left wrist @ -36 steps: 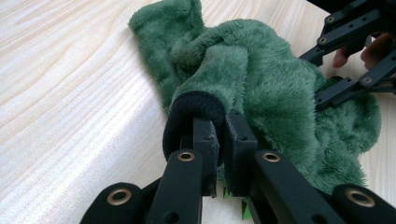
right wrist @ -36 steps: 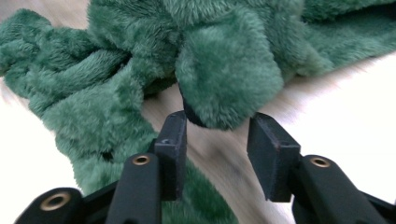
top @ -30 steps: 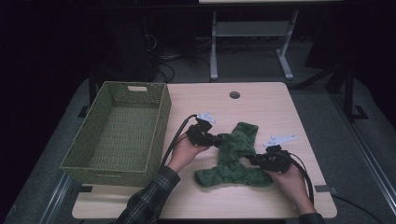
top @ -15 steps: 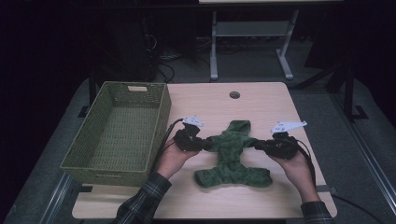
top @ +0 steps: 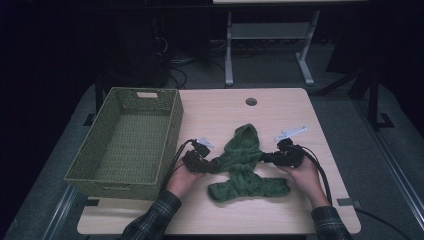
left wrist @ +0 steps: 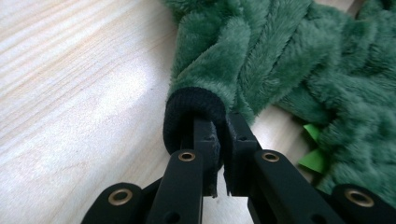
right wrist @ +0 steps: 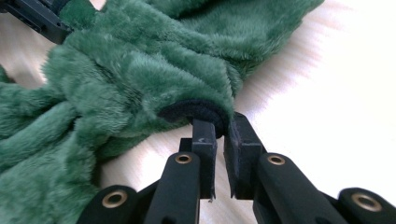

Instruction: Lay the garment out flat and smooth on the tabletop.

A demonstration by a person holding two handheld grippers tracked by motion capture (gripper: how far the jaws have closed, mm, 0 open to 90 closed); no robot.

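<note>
High view: the fluffy green fleece garment [top: 243, 165] lies at frame centre on the pale wooden table [top: 320, 125], a woven green basket [top: 125, 140] at its left.

Left gripper view: the left gripper [left wrist: 219, 135] is clamped on a black ribbed cuff [left wrist: 194, 109].

Right gripper view: the right gripper [right wrist: 219, 133], whose jaws have just been closing, pinches the other black cuff [right wrist: 194, 109]. Draw both sleeves outward evenly, keeping them low.
</note>
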